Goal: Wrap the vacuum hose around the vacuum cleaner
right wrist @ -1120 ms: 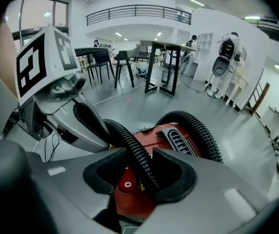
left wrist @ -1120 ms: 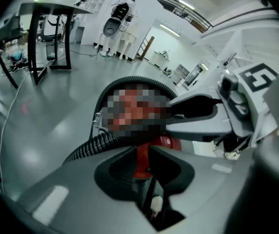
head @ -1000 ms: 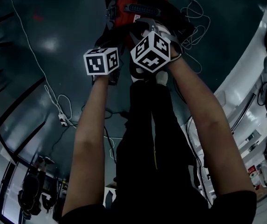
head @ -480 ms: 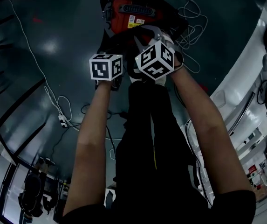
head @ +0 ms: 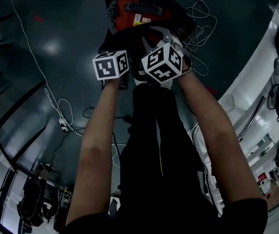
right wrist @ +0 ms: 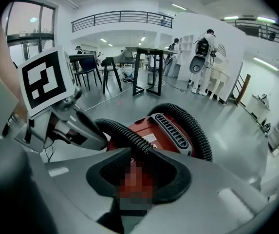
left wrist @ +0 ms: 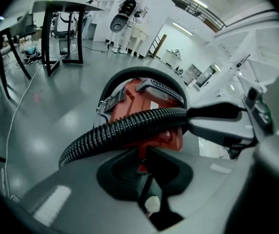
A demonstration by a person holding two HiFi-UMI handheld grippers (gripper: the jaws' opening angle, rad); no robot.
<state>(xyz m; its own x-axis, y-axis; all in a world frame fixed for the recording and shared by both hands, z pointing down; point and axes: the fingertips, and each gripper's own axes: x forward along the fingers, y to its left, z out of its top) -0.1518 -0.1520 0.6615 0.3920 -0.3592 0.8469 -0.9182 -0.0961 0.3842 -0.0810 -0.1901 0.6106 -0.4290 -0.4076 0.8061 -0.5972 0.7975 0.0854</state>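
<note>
The red vacuum cleaner (head: 141,9) stands on the dark floor ahead of me. Its black ribbed hose (left wrist: 124,128) arches over the body (right wrist: 163,130) and runs toward both grippers. My right gripper (right wrist: 137,165) has the hose (right wrist: 124,133) between its jaws, which are closing on it. It sits under its marker cube (head: 154,35) in the head view. My left gripper (left wrist: 146,155) is shut to a thin slit with nothing inside, and the hose crosses just beyond its tips. In the right gripper view it shows at the left, its tip against the hose.
White cables (head: 42,72) and a power strip (head: 64,126) trail over the floor at left, and a cable coil (head: 202,28) lies right of the vacuum. Black-legged tables and chairs (right wrist: 144,67) stand further off. People (left wrist: 129,13) stand by a white wall at the back.
Both marker cubes have shifted a little right and nearer to me against the vacuum. In the last half second they have stayed almost still.
</note>
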